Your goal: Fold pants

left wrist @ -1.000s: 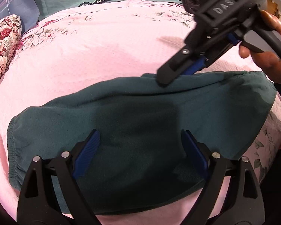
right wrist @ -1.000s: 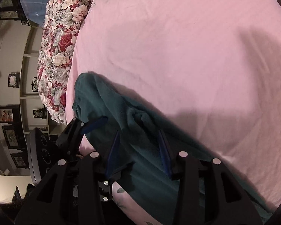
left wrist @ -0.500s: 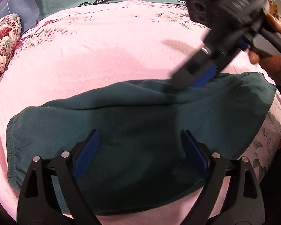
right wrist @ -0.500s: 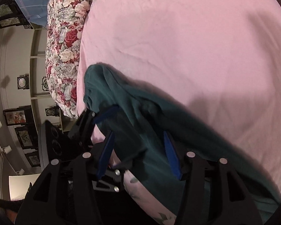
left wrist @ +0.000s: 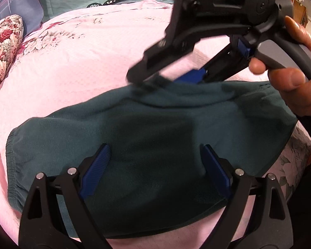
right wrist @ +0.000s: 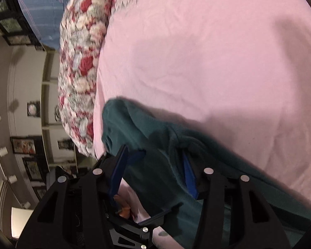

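**Green pants on a pink bed, two grippers ready to fold**

The biggest thing is the bed (left wrist: 76, 62). It has a pink cover with small flowers on it. It gives a wide, soft, flat place to fold on.

Next come the pants (left wrist: 147, 137). They are dark green and look soft and thick. They lie spread across the near part of the bed, with a stretchy band at the left end. The far edge is bunched up a little under the right gripper, likely because that edge is what gets lifted for the fold.

A flowery pillow (right wrist: 80, 62) sits at the side of the bed, away from the pants.

The right gripper (left wrist: 168, 78) reaches down to the far edge of the pants. A hand (left wrist: 296, 78) holds its handle. Its two fingers are spread apart, one on each side of the raised fold of cloth. The cloth sits between them, but I think they are not squeezing it yet.

The left gripper (left wrist: 155, 166) hangs over the near middle of the pants. Its fingers are wide apart and it holds nothing. It looks like it is waiting to pin or grab the near side.

The fold has not been made yet.
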`<act>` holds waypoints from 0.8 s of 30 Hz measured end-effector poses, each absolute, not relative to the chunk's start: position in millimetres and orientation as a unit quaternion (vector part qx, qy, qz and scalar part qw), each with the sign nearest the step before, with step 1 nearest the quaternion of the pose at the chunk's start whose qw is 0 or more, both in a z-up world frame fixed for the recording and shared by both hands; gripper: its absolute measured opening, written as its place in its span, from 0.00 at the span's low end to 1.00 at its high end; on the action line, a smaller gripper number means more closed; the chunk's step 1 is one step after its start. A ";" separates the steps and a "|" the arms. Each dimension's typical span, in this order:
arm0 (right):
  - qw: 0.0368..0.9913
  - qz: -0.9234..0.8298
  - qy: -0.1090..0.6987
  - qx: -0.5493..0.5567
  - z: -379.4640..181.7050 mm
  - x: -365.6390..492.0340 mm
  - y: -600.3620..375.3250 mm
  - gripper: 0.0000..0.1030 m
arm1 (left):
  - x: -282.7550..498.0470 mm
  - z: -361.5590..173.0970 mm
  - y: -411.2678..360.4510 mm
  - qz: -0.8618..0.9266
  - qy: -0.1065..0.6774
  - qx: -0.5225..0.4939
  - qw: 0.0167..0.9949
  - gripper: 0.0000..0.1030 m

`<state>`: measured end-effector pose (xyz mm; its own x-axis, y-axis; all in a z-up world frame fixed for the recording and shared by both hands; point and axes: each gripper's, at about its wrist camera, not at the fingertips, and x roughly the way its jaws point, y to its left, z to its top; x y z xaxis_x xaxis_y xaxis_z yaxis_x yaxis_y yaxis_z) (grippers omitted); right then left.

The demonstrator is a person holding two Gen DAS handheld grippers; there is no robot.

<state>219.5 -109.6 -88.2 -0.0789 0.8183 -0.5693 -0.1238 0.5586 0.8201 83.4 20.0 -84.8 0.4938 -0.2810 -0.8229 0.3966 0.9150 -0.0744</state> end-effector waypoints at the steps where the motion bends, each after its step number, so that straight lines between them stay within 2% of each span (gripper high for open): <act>1: 0.630 0.376 0.617 0.285 -86.0 220.9 -110.4 0.45 | 83.6 -84.9 20.1 -0.198 0.463 0.062 0.862 0.89; 3: 0.656 0.364 0.597 0.286 -83.3 222.7 -116.8 0.36 | 84.1 -84.9 19.8 -0.198 0.463 0.064 0.862 0.89; 5: 0.668 0.352 0.591 0.283 -85.5 224.9 -120.3 0.23 | 84.1 -84.9 20.3 -0.199 0.463 0.063 0.862 0.89; 6: 0.670 0.348 0.591 0.283 -87.8 226.0 -120.6 0.20 | 84.3 -84.9 20.6 -0.199 0.462 0.063 0.862 0.89; 7: 0.678 0.342 0.588 0.279 -88.1 227.7 -121.3 0.13 | 83.6 -84.9 20.4 -0.199 0.462 0.062 0.862 0.89; 9: 0.703 0.322 0.577 0.263 -87.8 232.7 -124.3 0.07 | 84.0 -84.8 20.8 -0.199 0.462 0.062 0.862 0.89; 15: 0.700 0.302 0.596 0.253 -104.4 256.9 -139.4 0.06 | 87.3 -85.5 23.0 -0.202 0.464 0.058 0.861 0.89; 17: 0.715 0.291 0.589 0.238 -95.7 261.5 -146.9 0.16 | 87.8 -84.3 24.1 -0.203 0.463 0.056 0.861 0.89; 24: 0.751 0.312 0.539 0.218 -41.0 236.4 -151.4 0.16 | 83.4 -57.0 57.3 -0.186 0.438 0.008 0.879 0.89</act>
